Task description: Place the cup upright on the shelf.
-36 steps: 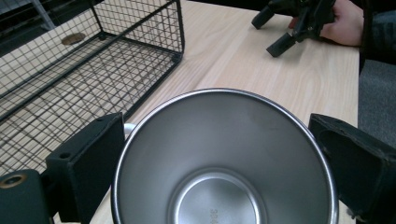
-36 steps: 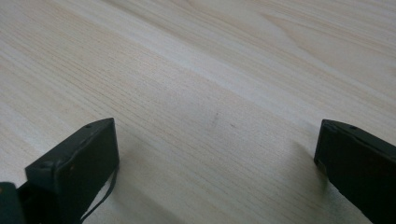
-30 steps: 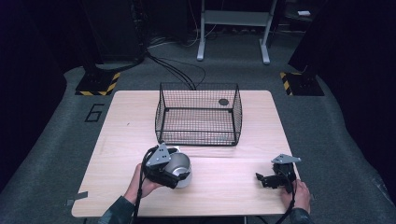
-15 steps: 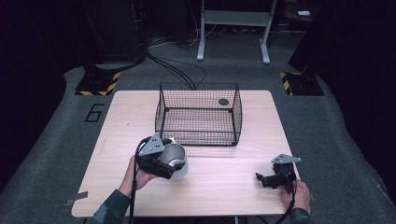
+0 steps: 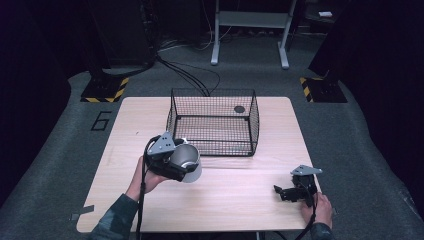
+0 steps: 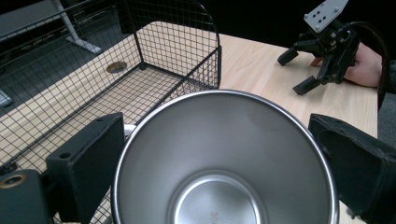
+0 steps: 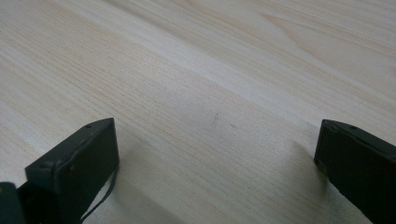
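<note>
two grippers work over the worktop (image 5: 235, 190) in the high view, and the left gripper (image 5: 176, 161) is the one that matters: its fingers are clamped on a steel cup (image 5: 188, 162), which hangs above the wood just in front of the near-left corner of the wire basket (image 5: 214, 122). the basket lies ahead and a little to the right of the cup, close but not touching, with its rim about level with or above the cup. the cup is tilted, its open mouth turned up and back toward the camera. the right gripper (image 5: 294, 190) rests low near the worktop's near-right edge, well apart from both cup and basket.

in the left gripper view, the cup (image 6: 224, 158) sits between the two black fingers (image 6: 84, 163), one pressing on each side of its rim, and the basket (image 6: 140, 70) stands straight beyond it with its near wall close. the right gripper (image 6: 322, 51) shows farther off, fingers spread.

in the right gripper view, the fingers (image 7: 74, 163) stand wide apart over bare worktop (image 7: 210, 84), holding nothing.

my judgement: the coming move is a lift forward over the near wall, and the left hand is clearly the nearer one.
</note>
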